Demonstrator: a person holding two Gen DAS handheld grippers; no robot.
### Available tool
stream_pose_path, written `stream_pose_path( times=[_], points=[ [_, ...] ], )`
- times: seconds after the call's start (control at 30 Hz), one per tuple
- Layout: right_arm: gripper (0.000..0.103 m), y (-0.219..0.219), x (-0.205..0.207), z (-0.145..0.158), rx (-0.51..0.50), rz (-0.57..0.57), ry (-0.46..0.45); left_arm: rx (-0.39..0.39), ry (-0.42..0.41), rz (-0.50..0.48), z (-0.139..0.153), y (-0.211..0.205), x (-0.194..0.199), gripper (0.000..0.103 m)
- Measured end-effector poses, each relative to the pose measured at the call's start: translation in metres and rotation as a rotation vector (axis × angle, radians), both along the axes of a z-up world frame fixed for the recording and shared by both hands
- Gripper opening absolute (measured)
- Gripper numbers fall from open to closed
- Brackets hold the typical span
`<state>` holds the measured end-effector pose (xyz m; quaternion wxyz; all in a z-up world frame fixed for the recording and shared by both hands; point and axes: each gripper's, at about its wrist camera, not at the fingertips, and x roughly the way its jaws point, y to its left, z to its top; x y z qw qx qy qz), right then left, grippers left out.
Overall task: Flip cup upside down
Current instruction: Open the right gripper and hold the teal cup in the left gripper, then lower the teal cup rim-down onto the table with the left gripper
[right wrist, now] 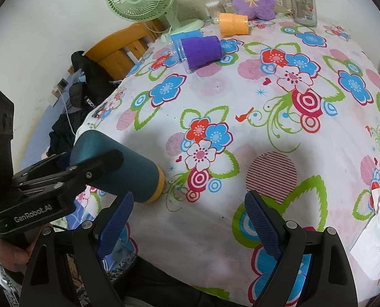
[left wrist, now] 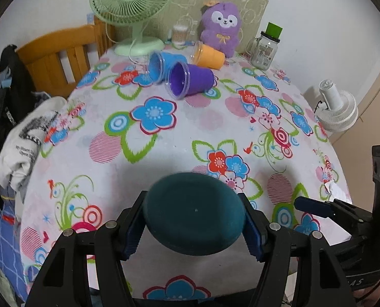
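My left gripper is shut on a dark teal cup, whose flat bottom faces the camera. In the right wrist view the teal cup is tilted, its orange rim down at the tablecloth near the table's front left edge, with the left gripper's fingers clamped on its sides. My right gripper is open and empty above the front of the table, to the right of the cup. Its blue fingertip shows in the left wrist view.
Blue, purple and orange cups lie on their sides at the back of the flowered table. A green fan, a purple plush toy and a glass jar stand behind. Crumpled paper lies at the right edge.
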<state>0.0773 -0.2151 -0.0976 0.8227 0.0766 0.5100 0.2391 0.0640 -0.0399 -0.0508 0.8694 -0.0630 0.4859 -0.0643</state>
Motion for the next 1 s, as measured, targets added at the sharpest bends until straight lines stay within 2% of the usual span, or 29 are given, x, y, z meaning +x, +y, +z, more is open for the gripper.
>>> stream_pose_path(
  times=[0.1, 0.2, 0.53, 1.0],
  points=[
    [0.091, 0.0, 0.0, 0.0, 0.002, 0.0, 0.0, -0.013, -0.013, 0.002, 0.005, 0.0, -0.001, 0.082],
    [0.09, 0.001, -0.001, 0.001, 0.0, 0.004, -0.002, -0.004, -0.038, 0.008, 0.011, 0.001, -0.002, 0.084],
    [0.09, 0.003, -0.001, 0.003, -0.001, 0.004, -0.009, -0.012, -0.043, 0.011, 0.013, 0.006, -0.003, 0.086],
    [0.091, 0.006, -0.007, 0.033, 0.02, -0.01, -0.102, -0.022, -0.136, 0.03, 0.04, 0.01, -0.021, 0.089]
  ],
)
